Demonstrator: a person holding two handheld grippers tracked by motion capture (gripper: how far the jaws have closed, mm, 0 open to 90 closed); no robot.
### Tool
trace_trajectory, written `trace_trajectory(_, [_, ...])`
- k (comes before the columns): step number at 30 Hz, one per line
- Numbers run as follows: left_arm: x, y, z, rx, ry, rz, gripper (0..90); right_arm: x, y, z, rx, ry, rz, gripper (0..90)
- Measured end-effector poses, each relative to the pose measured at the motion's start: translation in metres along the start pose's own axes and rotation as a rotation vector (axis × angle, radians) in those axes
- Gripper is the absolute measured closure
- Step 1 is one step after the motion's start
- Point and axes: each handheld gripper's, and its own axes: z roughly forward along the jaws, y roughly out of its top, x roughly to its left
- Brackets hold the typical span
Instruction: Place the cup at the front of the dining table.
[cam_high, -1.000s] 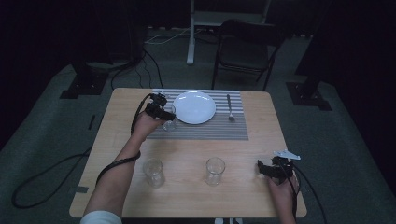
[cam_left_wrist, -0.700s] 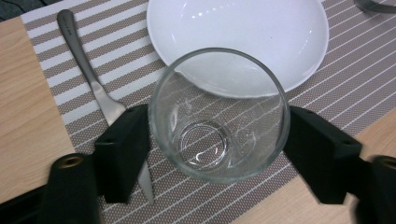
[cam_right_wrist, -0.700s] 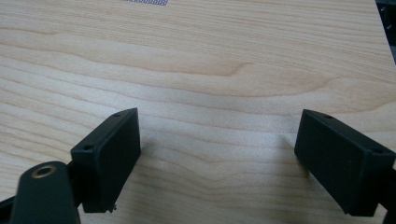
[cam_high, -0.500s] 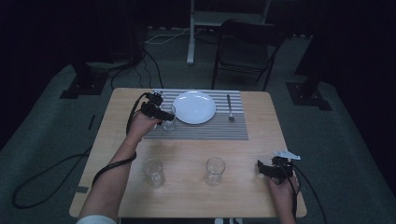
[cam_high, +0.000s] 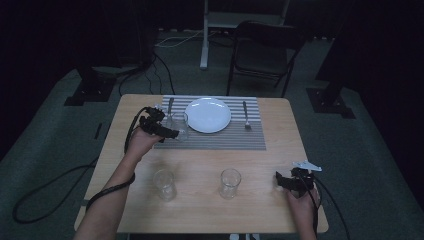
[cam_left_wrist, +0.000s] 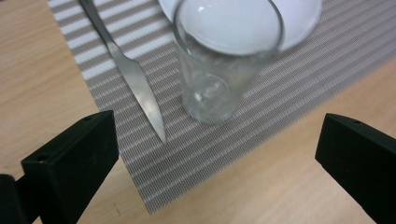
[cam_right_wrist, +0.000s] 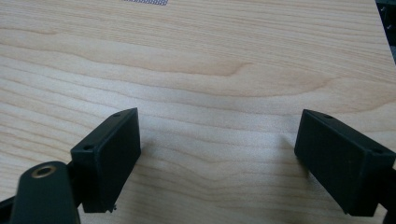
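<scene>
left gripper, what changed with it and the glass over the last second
The left gripper has just been opening its jaws, letting go of the clear drinking glass, which stands upright on the striped grey placemat, and drew back toward the person. The right gripper stayed put, open.

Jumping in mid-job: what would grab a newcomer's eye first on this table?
The round white plate at the middle of the grey striped placemat, with a silver knife to its left and a silver fork to its right. Next, the clear drinking glass upright on the mat, just ahead of the open left tool, whose jaws have just been opening, with nothing between them.
</scene>
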Motion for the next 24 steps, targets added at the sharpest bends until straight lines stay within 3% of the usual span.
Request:
trace_trajectory(2, [0.000,-0.003,-0.001,0.004,0.013,0.008,0.0,0.000,0.000,0.000,0.000,0.000,0.000,14.1])
trace_trajectory(5, [0.006,-0.017,-0.006,-0.010,0.028,-0.013,0.0,0.000,0.000,0.000,0.000,0.000,0.000,14.2])
trace_trajectory(10, [0.005,-0.031,-0.009,-0.019,0.066,0.020,0.0,0.000,0.000,0.000,0.000,0.000,0.000,14.1])
trace_trajectory(13, [0.005,-0.042,-0.010,-0.028,0.046,0.025,0.0,0.000,0.000,0.000,0.000,0.000,0.000,14.2])
trace_trajectory(19, [0.009,-0.064,-0.010,-0.036,0.067,0.029,0.1,0.000,0.000,0.000,0.000,0.000,0.000,14.2])
trace_trajectory(24, [0.013,-0.081,-0.013,-0.104,0.060,0.002,0.0,0.000,0.000,0.000,0.000,0.000,0.000,14.2])
